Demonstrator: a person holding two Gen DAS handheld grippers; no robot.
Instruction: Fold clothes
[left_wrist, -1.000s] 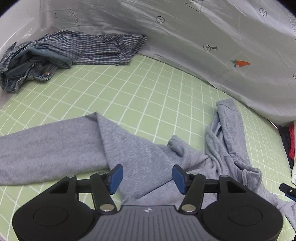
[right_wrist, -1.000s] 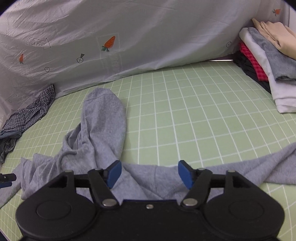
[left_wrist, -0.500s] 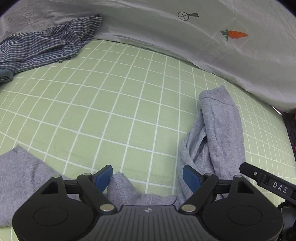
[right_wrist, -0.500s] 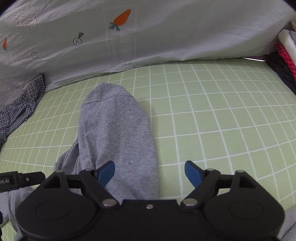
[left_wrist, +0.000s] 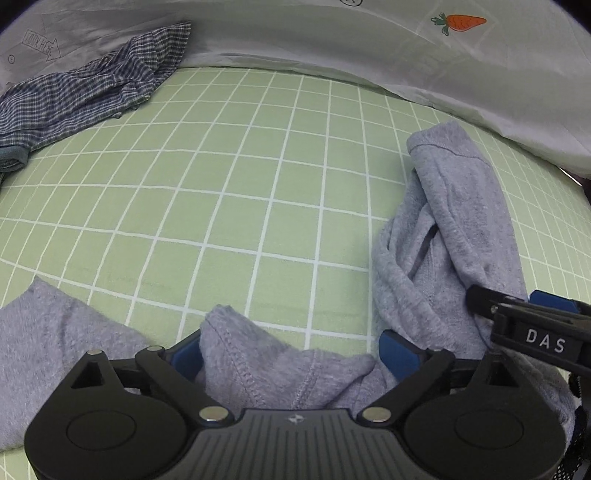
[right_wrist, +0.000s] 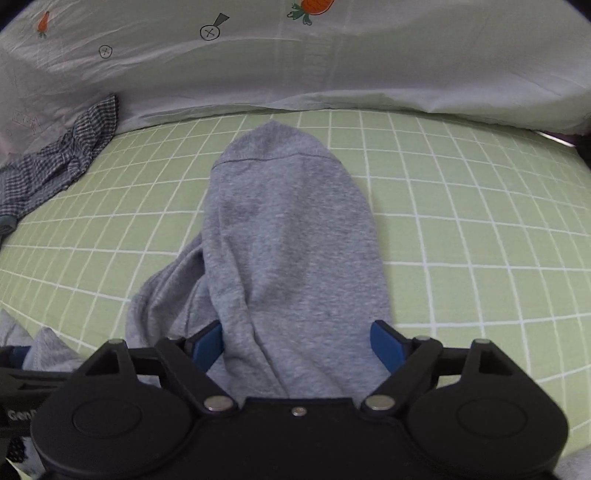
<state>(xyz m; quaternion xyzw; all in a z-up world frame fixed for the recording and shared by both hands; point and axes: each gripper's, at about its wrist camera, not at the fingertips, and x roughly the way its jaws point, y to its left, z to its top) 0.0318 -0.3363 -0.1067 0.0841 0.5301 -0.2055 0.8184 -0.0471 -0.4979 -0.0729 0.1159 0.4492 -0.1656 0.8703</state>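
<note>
- Now the grey sweatshirt (left_wrist: 443, 236) lies under both my tools on the green grid mat (left_wrist: 240, 184): a second ago I saw its body and both sleeves spread below me, and since then I have moved forward, so each camera looks along cloth from close up.
- My left gripper (left_wrist: 291, 347) has its blue pads set wide, with a stitched, bunched fold of the sweatshirt rising between them; it was ahead of the pads half a second ago.
- My right gripper (right_wrist: 295, 343) is equally wide, straddling the sleeve (right_wrist: 288, 229), whose cuff (right_wrist: 269, 144) points away from my fingertips toward the sheet.
- Neither pair has closed on cloth, so I judge that I am lined up to pinch and then straighten the twisted sleeve before any fold.
- Beyond my left fingers and off to the left sits the checked shirt (left_wrist: 85, 92), well apart.
- Behind the mat hangs the white sheet (left_wrist: 332, 40) with carrot prints.
- Readable writing: "DAS" on the right tool seen from my left camera, an arrow on the sheet that seems to read "LOOK HERE", and a cut-off "Gen" at the right camera's lower left edge.
</note>
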